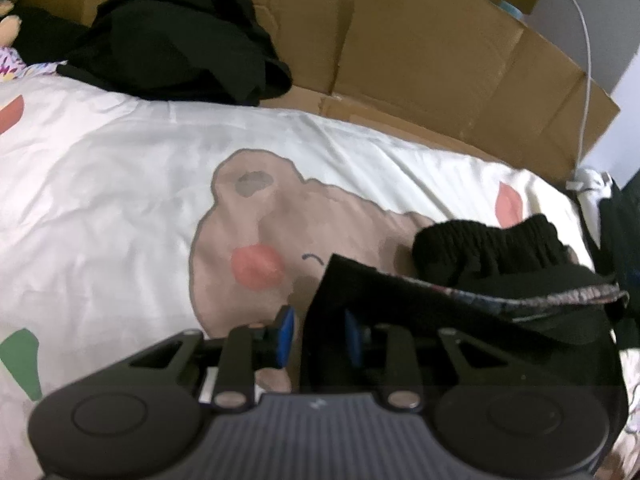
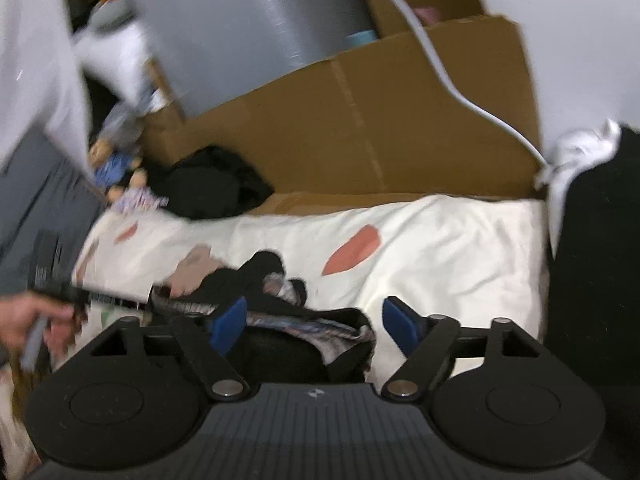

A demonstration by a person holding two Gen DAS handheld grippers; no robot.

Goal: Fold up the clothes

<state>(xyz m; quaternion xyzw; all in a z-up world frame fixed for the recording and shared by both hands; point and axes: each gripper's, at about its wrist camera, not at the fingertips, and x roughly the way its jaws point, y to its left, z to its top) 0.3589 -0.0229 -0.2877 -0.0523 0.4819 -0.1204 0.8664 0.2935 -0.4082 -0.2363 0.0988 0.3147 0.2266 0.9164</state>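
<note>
A black garment (image 1: 480, 280) with a ribbed waistband and a patterned inner lining lies on the white cartoon-print bedsheet (image 1: 100, 208). My left gripper (image 1: 320, 332) has its blue pads close together, with the garment's edge hanging between them and draped over the right finger. In the right wrist view the same garment (image 2: 280, 312) lies bunched between and in front of my right gripper's (image 2: 316, 324) wide-open blue fingers, which grip nothing. A second black garment (image 1: 180, 40) is heaped at the far side of the bed, also in the right wrist view (image 2: 216, 184).
Flattened cardboard boxes (image 1: 440, 60) line the far edge of the bed. A white cable (image 1: 586, 60) hangs at the right. A doll (image 2: 120, 184) lies by the far heap. A dark object (image 2: 592, 260) stands at the right edge. A hand (image 2: 28, 320) holds the left gripper.
</note>
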